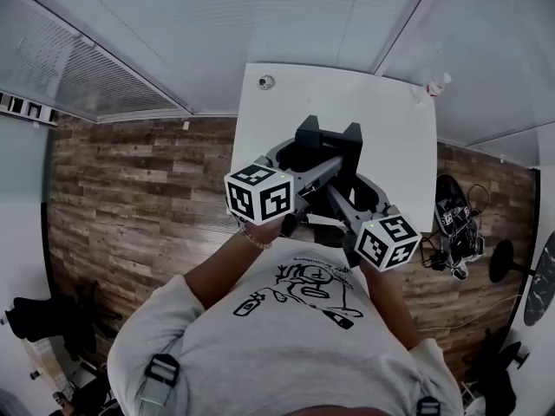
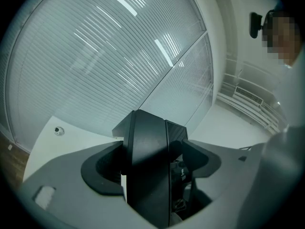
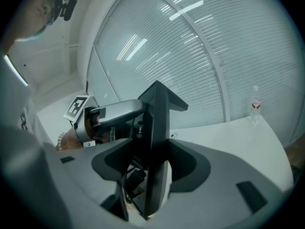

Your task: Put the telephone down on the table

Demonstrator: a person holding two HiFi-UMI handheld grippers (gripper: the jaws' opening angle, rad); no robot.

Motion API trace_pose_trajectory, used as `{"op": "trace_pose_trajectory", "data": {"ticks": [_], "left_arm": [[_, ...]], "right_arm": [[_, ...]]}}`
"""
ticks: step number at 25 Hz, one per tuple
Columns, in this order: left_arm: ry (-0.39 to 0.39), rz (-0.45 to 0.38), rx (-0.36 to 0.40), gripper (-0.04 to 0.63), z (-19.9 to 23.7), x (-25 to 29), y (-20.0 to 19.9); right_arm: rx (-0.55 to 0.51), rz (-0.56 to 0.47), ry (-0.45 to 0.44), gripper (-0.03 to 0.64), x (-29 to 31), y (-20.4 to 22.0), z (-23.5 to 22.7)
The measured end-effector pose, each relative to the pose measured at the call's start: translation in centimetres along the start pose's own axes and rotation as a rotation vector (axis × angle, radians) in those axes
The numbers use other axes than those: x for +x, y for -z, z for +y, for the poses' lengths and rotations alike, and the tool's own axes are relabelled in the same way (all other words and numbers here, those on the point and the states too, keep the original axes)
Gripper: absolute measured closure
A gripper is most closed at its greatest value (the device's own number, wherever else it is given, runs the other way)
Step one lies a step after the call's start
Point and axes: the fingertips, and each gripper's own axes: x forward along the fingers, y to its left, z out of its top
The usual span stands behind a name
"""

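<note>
Telephone (image 1: 328,144) in L claw (image 2: 152,165), R claw (image 3: 152,168)

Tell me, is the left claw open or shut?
Shut on the phone: the left claw clamps its black body from both sides.

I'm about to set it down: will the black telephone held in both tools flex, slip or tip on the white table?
Probably stiff: the telephone looks like hard black moulded panels. Likely bulky, since the left tool and right tool both clamp it. Stood on a narrow edge it may tip on the table.
</note>
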Motion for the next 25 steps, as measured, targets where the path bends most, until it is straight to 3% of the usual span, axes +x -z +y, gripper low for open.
{"op": "trace_pose_trajectory", "data": {"ticks": [11,25], "left_arm": [[-0.065,-0.005,-0.007,0.233,-1.9,8.8,0.0],[-0.143,-0.029,-0.044,0.233,-3.4,13.5,1.7]], "right_arm": [[0.018,0.027,-0.059,0.397,-2.3,-2.6,-8.6],[0.020,0.081,-0.133,0.399,-4.8,-2.7,-13.7]]}}
